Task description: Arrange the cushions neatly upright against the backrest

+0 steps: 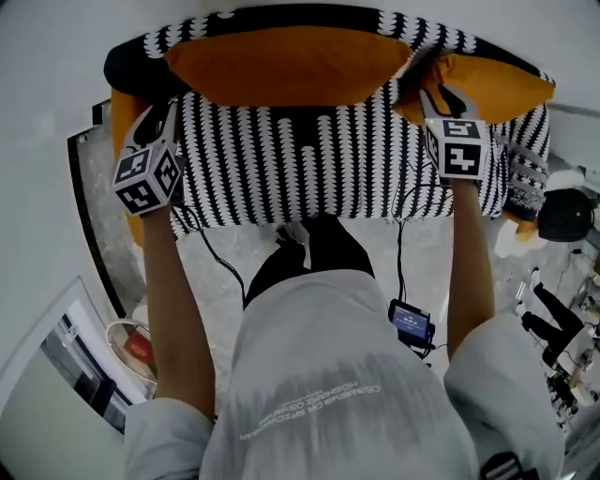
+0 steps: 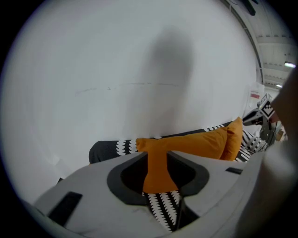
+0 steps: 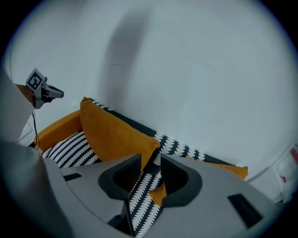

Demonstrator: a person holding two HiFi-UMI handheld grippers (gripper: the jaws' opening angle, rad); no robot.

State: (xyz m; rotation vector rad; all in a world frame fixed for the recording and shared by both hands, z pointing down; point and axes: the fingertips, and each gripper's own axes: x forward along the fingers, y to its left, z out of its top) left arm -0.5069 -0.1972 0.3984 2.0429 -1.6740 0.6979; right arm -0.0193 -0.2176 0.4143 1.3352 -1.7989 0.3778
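Observation:
A large orange cushion [image 1: 286, 64] [image 2: 195, 142] [image 3: 111, 135] stands along the backrest [image 1: 427, 28] of the black-and-white patterned sofa [image 1: 309, 159]. My left gripper [image 1: 161, 114] [image 2: 158, 155] is at its left end, and that cushion's corner lies between the open jaws. My right gripper [image 1: 434, 94] [image 3: 150, 169] is at its right end, open over the sofa cover, with a small orange corner [image 3: 158, 195] beside its right jaw. A second orange cushion [image 1: 502, 86] [image 3: 226, 168] leans at the sofa's right end. More orange [image 1: 122, 117] shows at the left end, partly hidden.
A white wall [image 2: 139, 69] rises right behind the backrest. Cables [image 1: 211, 248] trail over the marble floor [image 1: 234, 253] in front of the sofa. A black round object [image 1: 565, 216] and clutter sit to the right. A bin [image 1: 131, 347] stands at the lower left.

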